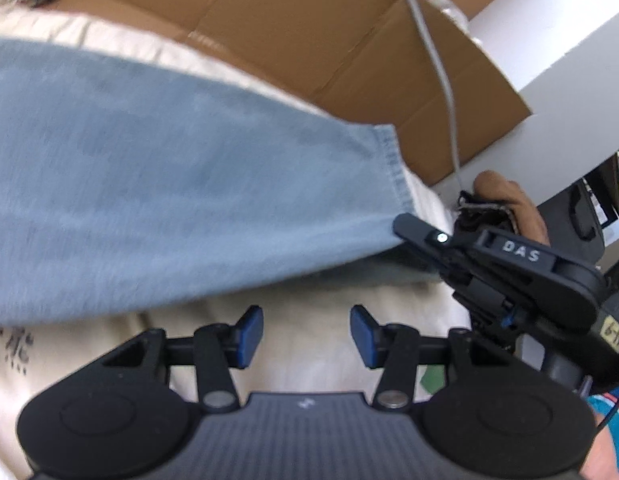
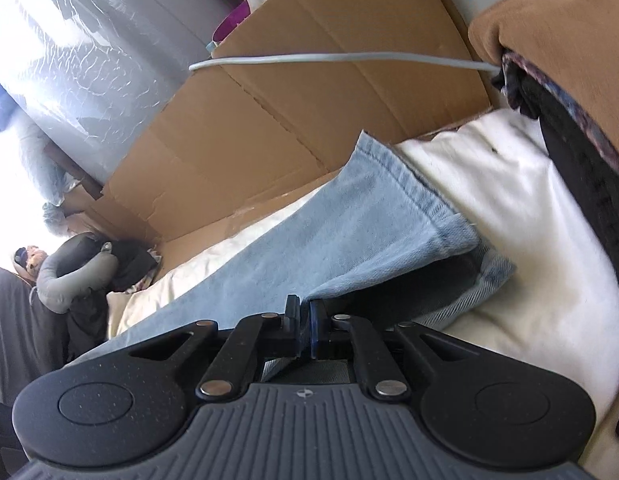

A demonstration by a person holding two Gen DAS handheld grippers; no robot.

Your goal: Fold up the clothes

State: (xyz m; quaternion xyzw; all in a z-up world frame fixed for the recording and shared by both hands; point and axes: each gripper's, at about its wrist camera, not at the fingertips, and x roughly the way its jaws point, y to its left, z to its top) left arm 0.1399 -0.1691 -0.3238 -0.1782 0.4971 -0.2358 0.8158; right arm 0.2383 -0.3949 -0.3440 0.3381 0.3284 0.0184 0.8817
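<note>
Right gripper [image 2: 304, 322]: the two blue-padded fingers [image 2: 317, 328] are pressed together on the edge of a light-blue denim garment [image 2: 349, 220], which rises between the pads and spreads away from them. The denim is a soft, faded twill; its far end shows a stitched, doubled hem, and a lower layer with a paler ribbed inner face lies folded beneath the upper one. In the left wrist view the same gripper [image 1: 405, 226] appears from the side, its dark tip meeting the corner of the denim [image 1: 169, 184] just below the hem.

Left gripper [image 1: 306, 336]: the fingers stand well apart, blue rubber pads [image 1: 251, 334] facing each other and holding nothing; the lifted denim panel hangs above and beyond them, apart from the pads.

Support: the garment rests on a cream, lightly wrinkled cloth [image 2: 529, 216], matte and soft, seen also below the left gripper [image 1: 305, 332], where a small dark print marks its left side.

Surroundings: flattened brown cardboard [image 2: 309, 112], creased along its fold lines, stands behind the cloth [image 1: 309, 28]. A pale grey cable [image 2: 341, 58] runs across it to the person's hand [image 2: 565, 40]. Behind the cardboard, white and purple items [image 2: 245, 8] show above its edge; what holds them cannot be told. A grey neck pillow [image 2: 69, 276] lies on dark fabric at the far left.
</note>
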